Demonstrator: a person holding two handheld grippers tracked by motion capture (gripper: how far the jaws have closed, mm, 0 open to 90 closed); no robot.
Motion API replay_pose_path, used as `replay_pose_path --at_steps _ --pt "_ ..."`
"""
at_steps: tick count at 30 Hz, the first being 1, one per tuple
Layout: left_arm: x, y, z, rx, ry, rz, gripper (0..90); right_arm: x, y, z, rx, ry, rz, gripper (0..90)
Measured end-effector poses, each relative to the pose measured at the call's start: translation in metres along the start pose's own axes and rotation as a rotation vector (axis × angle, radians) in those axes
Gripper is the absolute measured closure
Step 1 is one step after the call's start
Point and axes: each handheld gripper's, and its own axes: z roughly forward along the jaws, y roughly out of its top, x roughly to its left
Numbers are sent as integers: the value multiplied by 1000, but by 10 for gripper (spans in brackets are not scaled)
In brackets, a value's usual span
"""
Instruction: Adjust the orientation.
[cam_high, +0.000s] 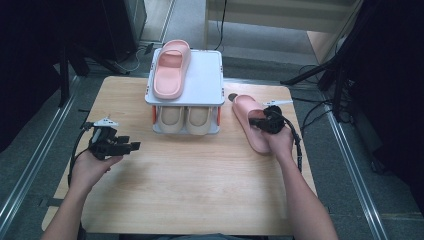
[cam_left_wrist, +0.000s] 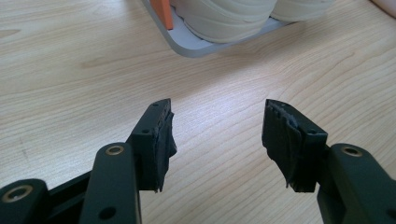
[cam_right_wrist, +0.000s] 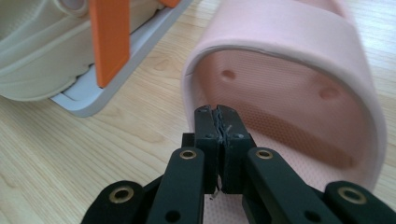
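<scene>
Hovering closed right tongs (cam_right_wrist: 219, 116) over pink slipper (cam_right_wrist: 299, 93).

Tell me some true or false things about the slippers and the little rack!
1. A pink slipper lies on top of the rack. True.
2. The lower shelf holds two blue slippers. False: the two slippers there are beige.
3. The left tongs are open with nothing between them. True.
4. The right tongs are wide open. False: their jaws are closed together at the heel of the second pink slipper.
5. That second pink slipper lies on the wooden table, to the right of the rack. True.
</scene>
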Motion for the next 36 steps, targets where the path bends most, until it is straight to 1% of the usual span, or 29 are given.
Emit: replay_pose_path --at_steps 3,5,9,13,15,18,22,26,29,31,36 --pt "0 0 0 4 -1 1 432 6 2 3 3 5 12 884" --pt "1 0 1 6 -2 1 431 10 3 6 4 7 12 866" --pt "1 -1 1 9 -3 1 432 10 4 6 4 0 13 846" --pt "3 -1 0 6 -4 -7 430 8 6 -3 -24 2 15 800" --pt "4 -1 0 5 -5 -11 429 8 8 -11 -45 -6 3 782" --pt "5 -1 -1 3 -5 -14 428 9 9 -19 -52 -21 -16 765" --pt "6 -2 -2 -2 -4 -17 427 6 9 -31 -74 -23 -14 714" --pt "8 -2 -1 5 -1 -23 427 1 8 -41 -104 -52 -18 641" --pt "8 -2 0 6 -1 -22 427 -4 7 -46 -125 -76 -3 582" --pt "8 -2 1 9 -1 -22 427 -10 5 -47 -133 -80 13 551" --pt "7 -2 2 17 2 -14 426 -18 -1 -40 -106 -79 50 546"
